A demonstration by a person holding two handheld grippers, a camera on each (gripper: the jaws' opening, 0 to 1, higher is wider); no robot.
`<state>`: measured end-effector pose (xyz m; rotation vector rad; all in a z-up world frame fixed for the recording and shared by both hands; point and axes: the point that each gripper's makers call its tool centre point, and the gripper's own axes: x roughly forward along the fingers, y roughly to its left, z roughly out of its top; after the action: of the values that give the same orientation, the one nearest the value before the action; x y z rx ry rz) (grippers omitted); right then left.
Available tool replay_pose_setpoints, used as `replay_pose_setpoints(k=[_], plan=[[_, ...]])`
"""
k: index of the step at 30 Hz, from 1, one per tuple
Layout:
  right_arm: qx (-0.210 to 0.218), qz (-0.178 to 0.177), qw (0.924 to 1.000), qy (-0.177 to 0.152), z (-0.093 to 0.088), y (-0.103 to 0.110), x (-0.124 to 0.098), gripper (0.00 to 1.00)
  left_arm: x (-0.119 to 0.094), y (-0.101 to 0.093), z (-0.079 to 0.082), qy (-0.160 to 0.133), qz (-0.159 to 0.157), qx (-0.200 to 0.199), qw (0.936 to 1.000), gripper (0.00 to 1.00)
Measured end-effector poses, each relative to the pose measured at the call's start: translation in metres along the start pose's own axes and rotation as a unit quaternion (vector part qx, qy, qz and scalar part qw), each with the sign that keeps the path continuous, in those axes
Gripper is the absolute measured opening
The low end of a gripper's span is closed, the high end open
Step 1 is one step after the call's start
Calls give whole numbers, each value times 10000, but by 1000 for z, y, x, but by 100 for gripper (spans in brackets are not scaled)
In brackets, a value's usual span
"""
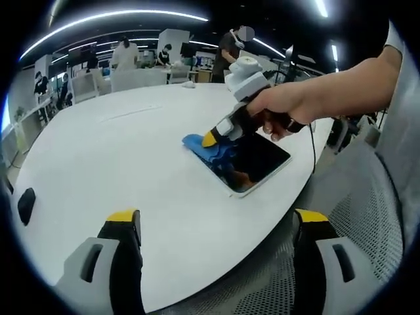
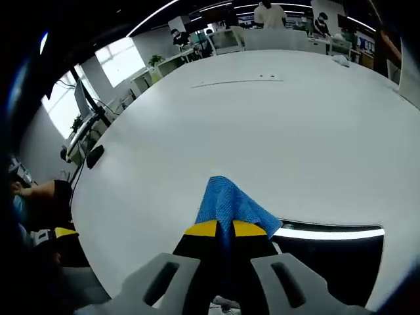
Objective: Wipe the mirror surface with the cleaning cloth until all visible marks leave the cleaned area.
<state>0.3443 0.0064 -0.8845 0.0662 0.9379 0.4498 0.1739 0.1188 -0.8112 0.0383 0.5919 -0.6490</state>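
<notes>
In the left gripper view, the right gripper (image 1: 211,138) and the cloth (image 1: 209,148) cover the far corner of the mirror (image 1: 257,163), so any marks there cannot be judged. A hand (image 1: 279,108) hides most of that gripper's body. In the right gripper view, the mirror (image 2: 341,259) is cut off by the picture's edge, and the jaws hide the cloth's (image 2: 230,200) near end. People beyond the table (image 1: 131,157) are too small to tell apart.

Open office: desks (image 2: 197,56), monitors (image 2: 84,98)
</notes>
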Motion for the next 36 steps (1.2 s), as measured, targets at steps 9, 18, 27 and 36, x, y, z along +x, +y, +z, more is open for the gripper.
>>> replay_pose_setpoints(k=[9, 18, 27, 36], plan=[[87, -5, 10000, -30, -3, -4, -14, 1, 0, 0, 0, 5, 12, -8, 10000, 96], [115, -23, 9999, -5, -4, -11, -19, 1, -1, -1, 1, 20, 21, -2, 10000, 96], [176, -105, 9998, 17, -5, -30, -19, 1, -1, -1, 1, 6, 9, -42, 10000, 97], [16, -189, 9998, -23, -6, -33, -17, 1, 0, 1, 1, -38, 17, -156, 9999, 98]])
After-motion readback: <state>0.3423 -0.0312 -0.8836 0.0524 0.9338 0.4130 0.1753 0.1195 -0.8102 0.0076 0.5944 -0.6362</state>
